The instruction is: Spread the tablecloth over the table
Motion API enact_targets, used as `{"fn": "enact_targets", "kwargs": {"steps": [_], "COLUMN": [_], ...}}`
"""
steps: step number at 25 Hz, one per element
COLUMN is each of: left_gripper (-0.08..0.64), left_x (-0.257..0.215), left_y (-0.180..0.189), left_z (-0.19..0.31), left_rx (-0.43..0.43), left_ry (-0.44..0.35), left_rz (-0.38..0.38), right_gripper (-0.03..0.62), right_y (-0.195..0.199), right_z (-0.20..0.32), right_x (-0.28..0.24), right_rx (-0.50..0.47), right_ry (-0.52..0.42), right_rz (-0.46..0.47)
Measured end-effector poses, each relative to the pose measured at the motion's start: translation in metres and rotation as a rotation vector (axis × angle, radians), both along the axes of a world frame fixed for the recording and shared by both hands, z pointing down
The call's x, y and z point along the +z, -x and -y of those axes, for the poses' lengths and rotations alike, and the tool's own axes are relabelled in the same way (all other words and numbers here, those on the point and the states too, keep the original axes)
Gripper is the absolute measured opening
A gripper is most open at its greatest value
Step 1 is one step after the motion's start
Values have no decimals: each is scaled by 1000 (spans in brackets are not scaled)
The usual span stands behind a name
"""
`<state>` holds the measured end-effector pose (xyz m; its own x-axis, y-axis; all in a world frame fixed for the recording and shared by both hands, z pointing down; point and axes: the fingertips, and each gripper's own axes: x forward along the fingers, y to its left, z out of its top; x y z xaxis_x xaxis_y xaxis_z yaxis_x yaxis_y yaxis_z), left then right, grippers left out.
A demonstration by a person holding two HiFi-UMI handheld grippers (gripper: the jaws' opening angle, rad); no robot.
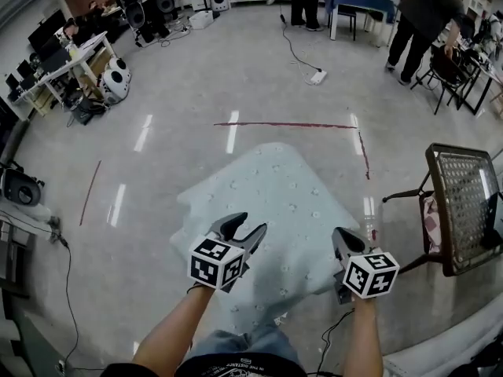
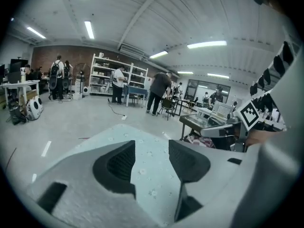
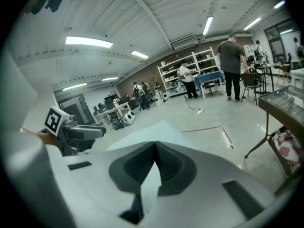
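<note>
— Where is the tablecloth (image 1: 275, 203)?
— It fans out above the floor (image 1: 181, 85) just ahead of us, near edge at our tools, the mesh-topped bench (image 1: 465, 203) standing apart to its right.
— And our tools?
— Our right tool (image 3: 154, 148) is clamped tight on a fold of the cloth; our left tool (image 2: 152, 151) stands half-open over the near edge, pads not pressing it.

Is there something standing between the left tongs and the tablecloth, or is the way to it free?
Nothing visible stands between them. The tablecloth already runs through the gap of the left tongs, whose jaws stand apart and do not press on it. The right tongs are shut on the cloth's edge.
</note>
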<state>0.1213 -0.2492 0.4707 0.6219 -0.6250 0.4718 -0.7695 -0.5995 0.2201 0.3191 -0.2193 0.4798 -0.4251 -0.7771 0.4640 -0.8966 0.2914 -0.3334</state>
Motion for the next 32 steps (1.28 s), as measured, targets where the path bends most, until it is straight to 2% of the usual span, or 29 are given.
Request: {"fn": "enact_targets", "kwargs": {"steps": [3, 9, 16, 20, 25, 32], "left_gripper": [219, 175, 128, 59, 3, 3], "left_x": [-32, -78, -116, -130, -135, -140], "left_y": [31, 91, 131, 155, 167, 176], "left_z": [-6, -35, -61, -71, -82, -91], "left_rx": [-37, -60, -49, -73, -73, -62], "left_ry": [-48, -133, -221, -244, -280, -302], "left_rz": [-6, 25, 45, 39, 57, 69], "right_gripper": [6, 5, 5, 5, 5, 5], "right_y": [21, 68, 102, 120, 134, 148], "right_z": [-8, -40, -68, -85, -103, -118], "right_x": [-34, -92, -144, -167, -175, -179], "right_rx": [21, 52, 93, 111, 134, 152], "right_ry": [-39, -123, -223, -278, -315, -338], "right_rz": [-20, -89, -149, -186, -213, -241]}}
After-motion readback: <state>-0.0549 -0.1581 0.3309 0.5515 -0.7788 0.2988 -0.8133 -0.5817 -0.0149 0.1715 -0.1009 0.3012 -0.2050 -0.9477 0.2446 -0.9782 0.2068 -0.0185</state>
